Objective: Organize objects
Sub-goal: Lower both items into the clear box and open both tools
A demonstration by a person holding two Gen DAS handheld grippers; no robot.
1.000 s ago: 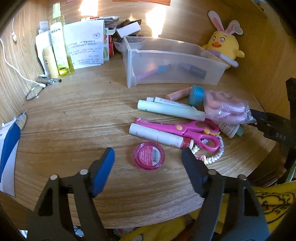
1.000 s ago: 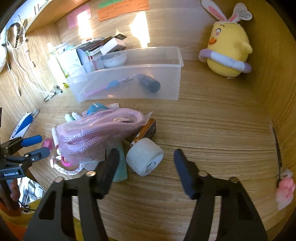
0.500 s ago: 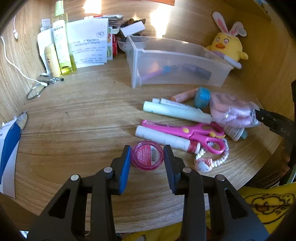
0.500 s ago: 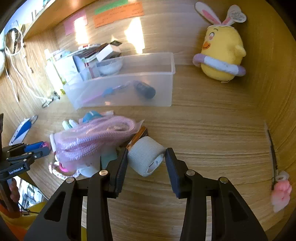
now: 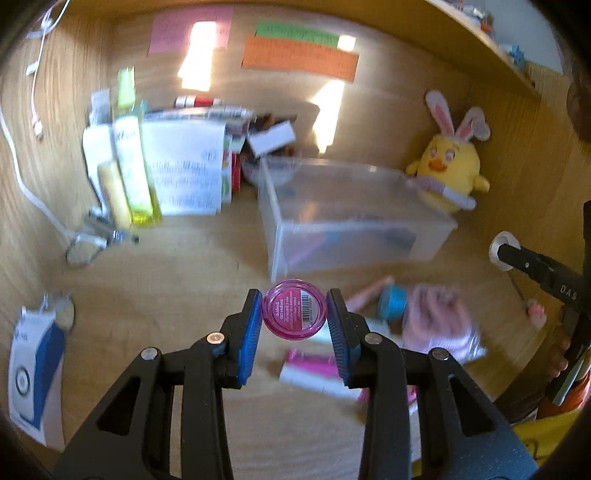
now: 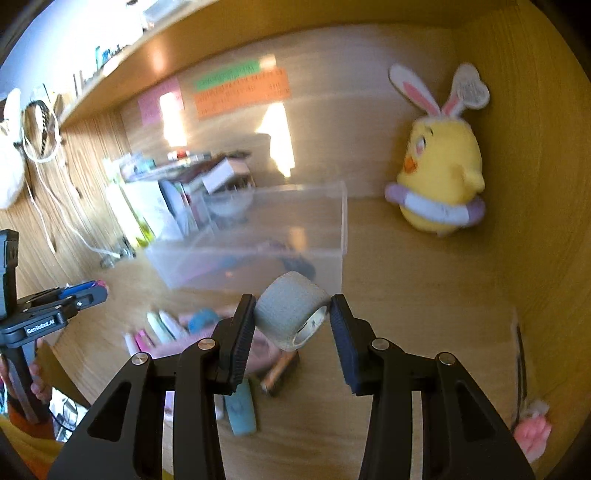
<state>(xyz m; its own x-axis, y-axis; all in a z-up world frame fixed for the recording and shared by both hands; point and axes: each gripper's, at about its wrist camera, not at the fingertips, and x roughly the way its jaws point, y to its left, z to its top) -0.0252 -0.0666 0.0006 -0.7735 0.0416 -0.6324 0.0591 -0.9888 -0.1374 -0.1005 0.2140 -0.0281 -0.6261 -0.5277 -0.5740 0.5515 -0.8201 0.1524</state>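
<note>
Left claw (image 5: pixel 294 322) clamps the pink jar (image 5: pixel 294 314), right claw (image 6: pixel 292 322) the tape roll (image 6: pixel 291 311); both lifted, next likely into the clear bin (image 5: pixel 354 218).

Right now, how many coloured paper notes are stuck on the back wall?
3: a pink note on the left, a green strip to its right, and an orange strip directly beneath the green one. None seems hidden.
</note>
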